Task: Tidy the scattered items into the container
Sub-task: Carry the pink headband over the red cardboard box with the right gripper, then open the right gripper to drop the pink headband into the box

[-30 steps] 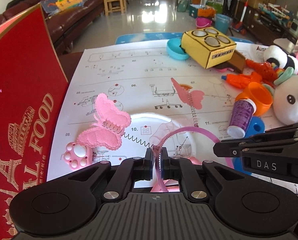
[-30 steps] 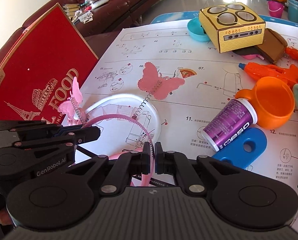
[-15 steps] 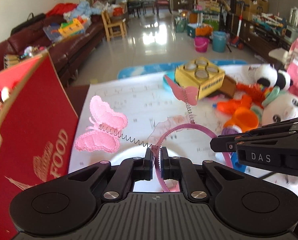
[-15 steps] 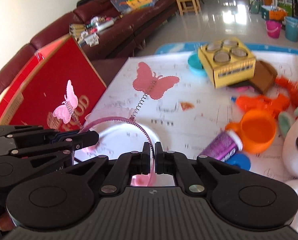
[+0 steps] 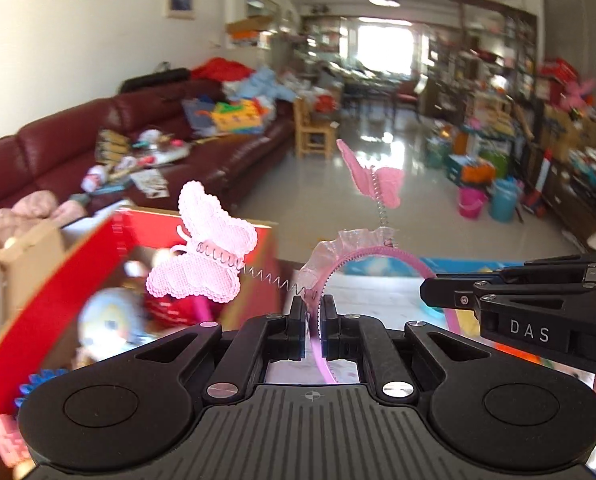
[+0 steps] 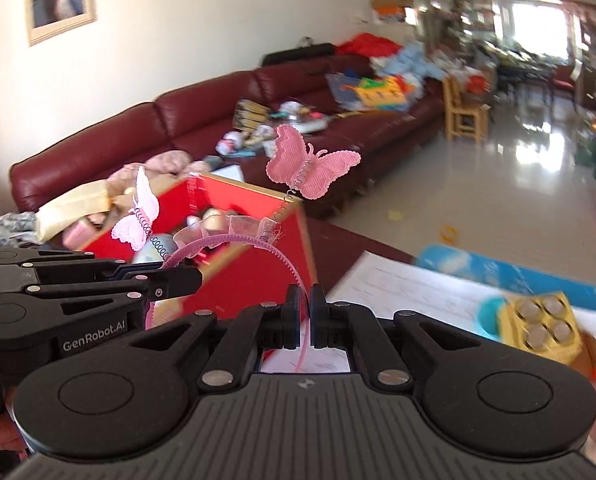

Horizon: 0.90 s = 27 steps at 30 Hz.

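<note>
A pink headband (image 5: 382, 254) with two butterflies on springs hangs in the air between both grippers. My left gripper (image 5: 313, 312) is shut on one end of it. My right gripper (image 6: 305, 300) is shut on the other end; the headband also shows in the right wrist view (image 6: 234, 240). The red box (image 5: 58, 304), the container, stands open to the left and below, with toys inside; it also shows in the right wrist view (image 6: 254, 268). The right gripper also shows at the right of the left wrist view (image 5: 434, 294), and the left gripper at the left of the right wrist view (image 6: 186, 280).
A white instruction sheet (image 6: 410, 292) covers the table at right, with a yellow toy stove (image 6: 542, 320) on it. A dark red sofa (image 6: 202, 120) with clutter stands behind the box. A wooden chair (image 5: 314, 128) stands farther back.
Both grippers have lifted the headband well above the table and moved it left toward the red box. The box's open top has come into view.
</note>
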### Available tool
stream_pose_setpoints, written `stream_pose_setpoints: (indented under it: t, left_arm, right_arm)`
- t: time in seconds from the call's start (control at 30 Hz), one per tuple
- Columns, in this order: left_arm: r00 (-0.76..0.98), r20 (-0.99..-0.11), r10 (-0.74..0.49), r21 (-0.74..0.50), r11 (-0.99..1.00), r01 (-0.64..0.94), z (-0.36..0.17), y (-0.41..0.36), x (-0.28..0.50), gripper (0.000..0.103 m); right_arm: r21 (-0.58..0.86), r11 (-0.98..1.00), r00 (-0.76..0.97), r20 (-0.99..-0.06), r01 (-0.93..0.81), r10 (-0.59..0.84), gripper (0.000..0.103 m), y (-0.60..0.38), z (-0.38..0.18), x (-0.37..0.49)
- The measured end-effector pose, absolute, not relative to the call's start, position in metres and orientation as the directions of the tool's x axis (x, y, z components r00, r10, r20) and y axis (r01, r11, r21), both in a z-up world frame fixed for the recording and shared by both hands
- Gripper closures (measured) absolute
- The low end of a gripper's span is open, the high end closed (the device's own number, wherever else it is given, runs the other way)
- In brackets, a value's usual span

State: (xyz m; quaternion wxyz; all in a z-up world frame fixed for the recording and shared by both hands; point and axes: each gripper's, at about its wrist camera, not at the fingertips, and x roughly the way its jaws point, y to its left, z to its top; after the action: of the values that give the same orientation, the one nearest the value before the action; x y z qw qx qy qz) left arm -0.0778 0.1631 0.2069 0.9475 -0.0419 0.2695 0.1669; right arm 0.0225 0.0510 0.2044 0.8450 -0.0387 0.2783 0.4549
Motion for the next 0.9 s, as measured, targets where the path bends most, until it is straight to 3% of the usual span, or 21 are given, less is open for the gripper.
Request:
stream_pose_setpoints:
  t: [0.23, 0.47, 0.5, 0.53, 0.57, 0.6, 0.63, 0.67, 0.9]
  left_arm:
    - [0.721, -0.507, 0.472, 0.007, 0.839, -0.544, 0.227, 0.247, -0.141, 0.100]
    - [0.609, -0.582, 0.539, 0.031, 0.763, -0.646, 0.209, 0.302, -0.169, 0.096]
    - [0.584, -0.599, 0.548, 0.050, 0.753, -0.656, 0.204, 0.306, -0.166, 0.074]
    - [0.546, -0.615, 0.570, 0.078, 0.732, -0.676, 0.197, 0.309, -0.165, 0.068]
    - [0.512, -0.624, 0.591, 0.097, 0.708, -0.699, 0.191, 0.312, -0.165, 0.038]
    - [0.498, -0.624, 0.602, 0.091, 0.688, -0.720, 0.187, 0.315, -0.168, 0.012]
    - [0.503, -0.618, 0.604, 0.073, 0.681, -0.728, 0.184, 0.316, -0.172, 0.007]
    - [0.515, -0.613, 0.599, 0.052, 0.681, -0.731, 0.180, 0.317, -0.177, 0.005]
    - [0.497, -0.667, 0.556, -0.006, 0.662, -0.749, 0.163, 0.328, -0.175, 0.004]
  right_arm:
    - [0.139, 0.398, 0.285, -0.493, -0.907, 0.822, 0.098, 0.155, 0.222, -0.015]
    - [0.143, 0.269, 0.156, -0.531, -0.952, 0.833, 0.098, 0.218, 0.212, -0.048]
    - [0.139, 0.254, 0.139, -0.551, -0.957, 0.823, 0.098, 0.224, 0.209, -0.050]
    - [0.140, 0.248, 0.125, -0.574, -0.959, 0.809, 0.087, 0.230, 0.205, -0.054]
    - [0.150, 0.255, 0.121, -0.587, -0.955, 0.801, 0.073, 0.230, 0.201, -0.054]
    - [0.158, 0.276, 0.135, -0.587, -0.948, 0.798, 0.048, 0.225, 0.199, -0.054]
    - [0.159, 0.295, 0.152, -0.581, -0.942, 0.799, 0.032, 0.221, 0.198, -0.051]
    - [0.167, 0.309, 0.162, -0.576, -0.936, 0.801, 0.028, 0.214, 0.196, -0.050]
    - [0.259, 0.360, 0.145, -0.597, -0.896, 0.789, 0.022, 0.193, 0.188, -0.034]
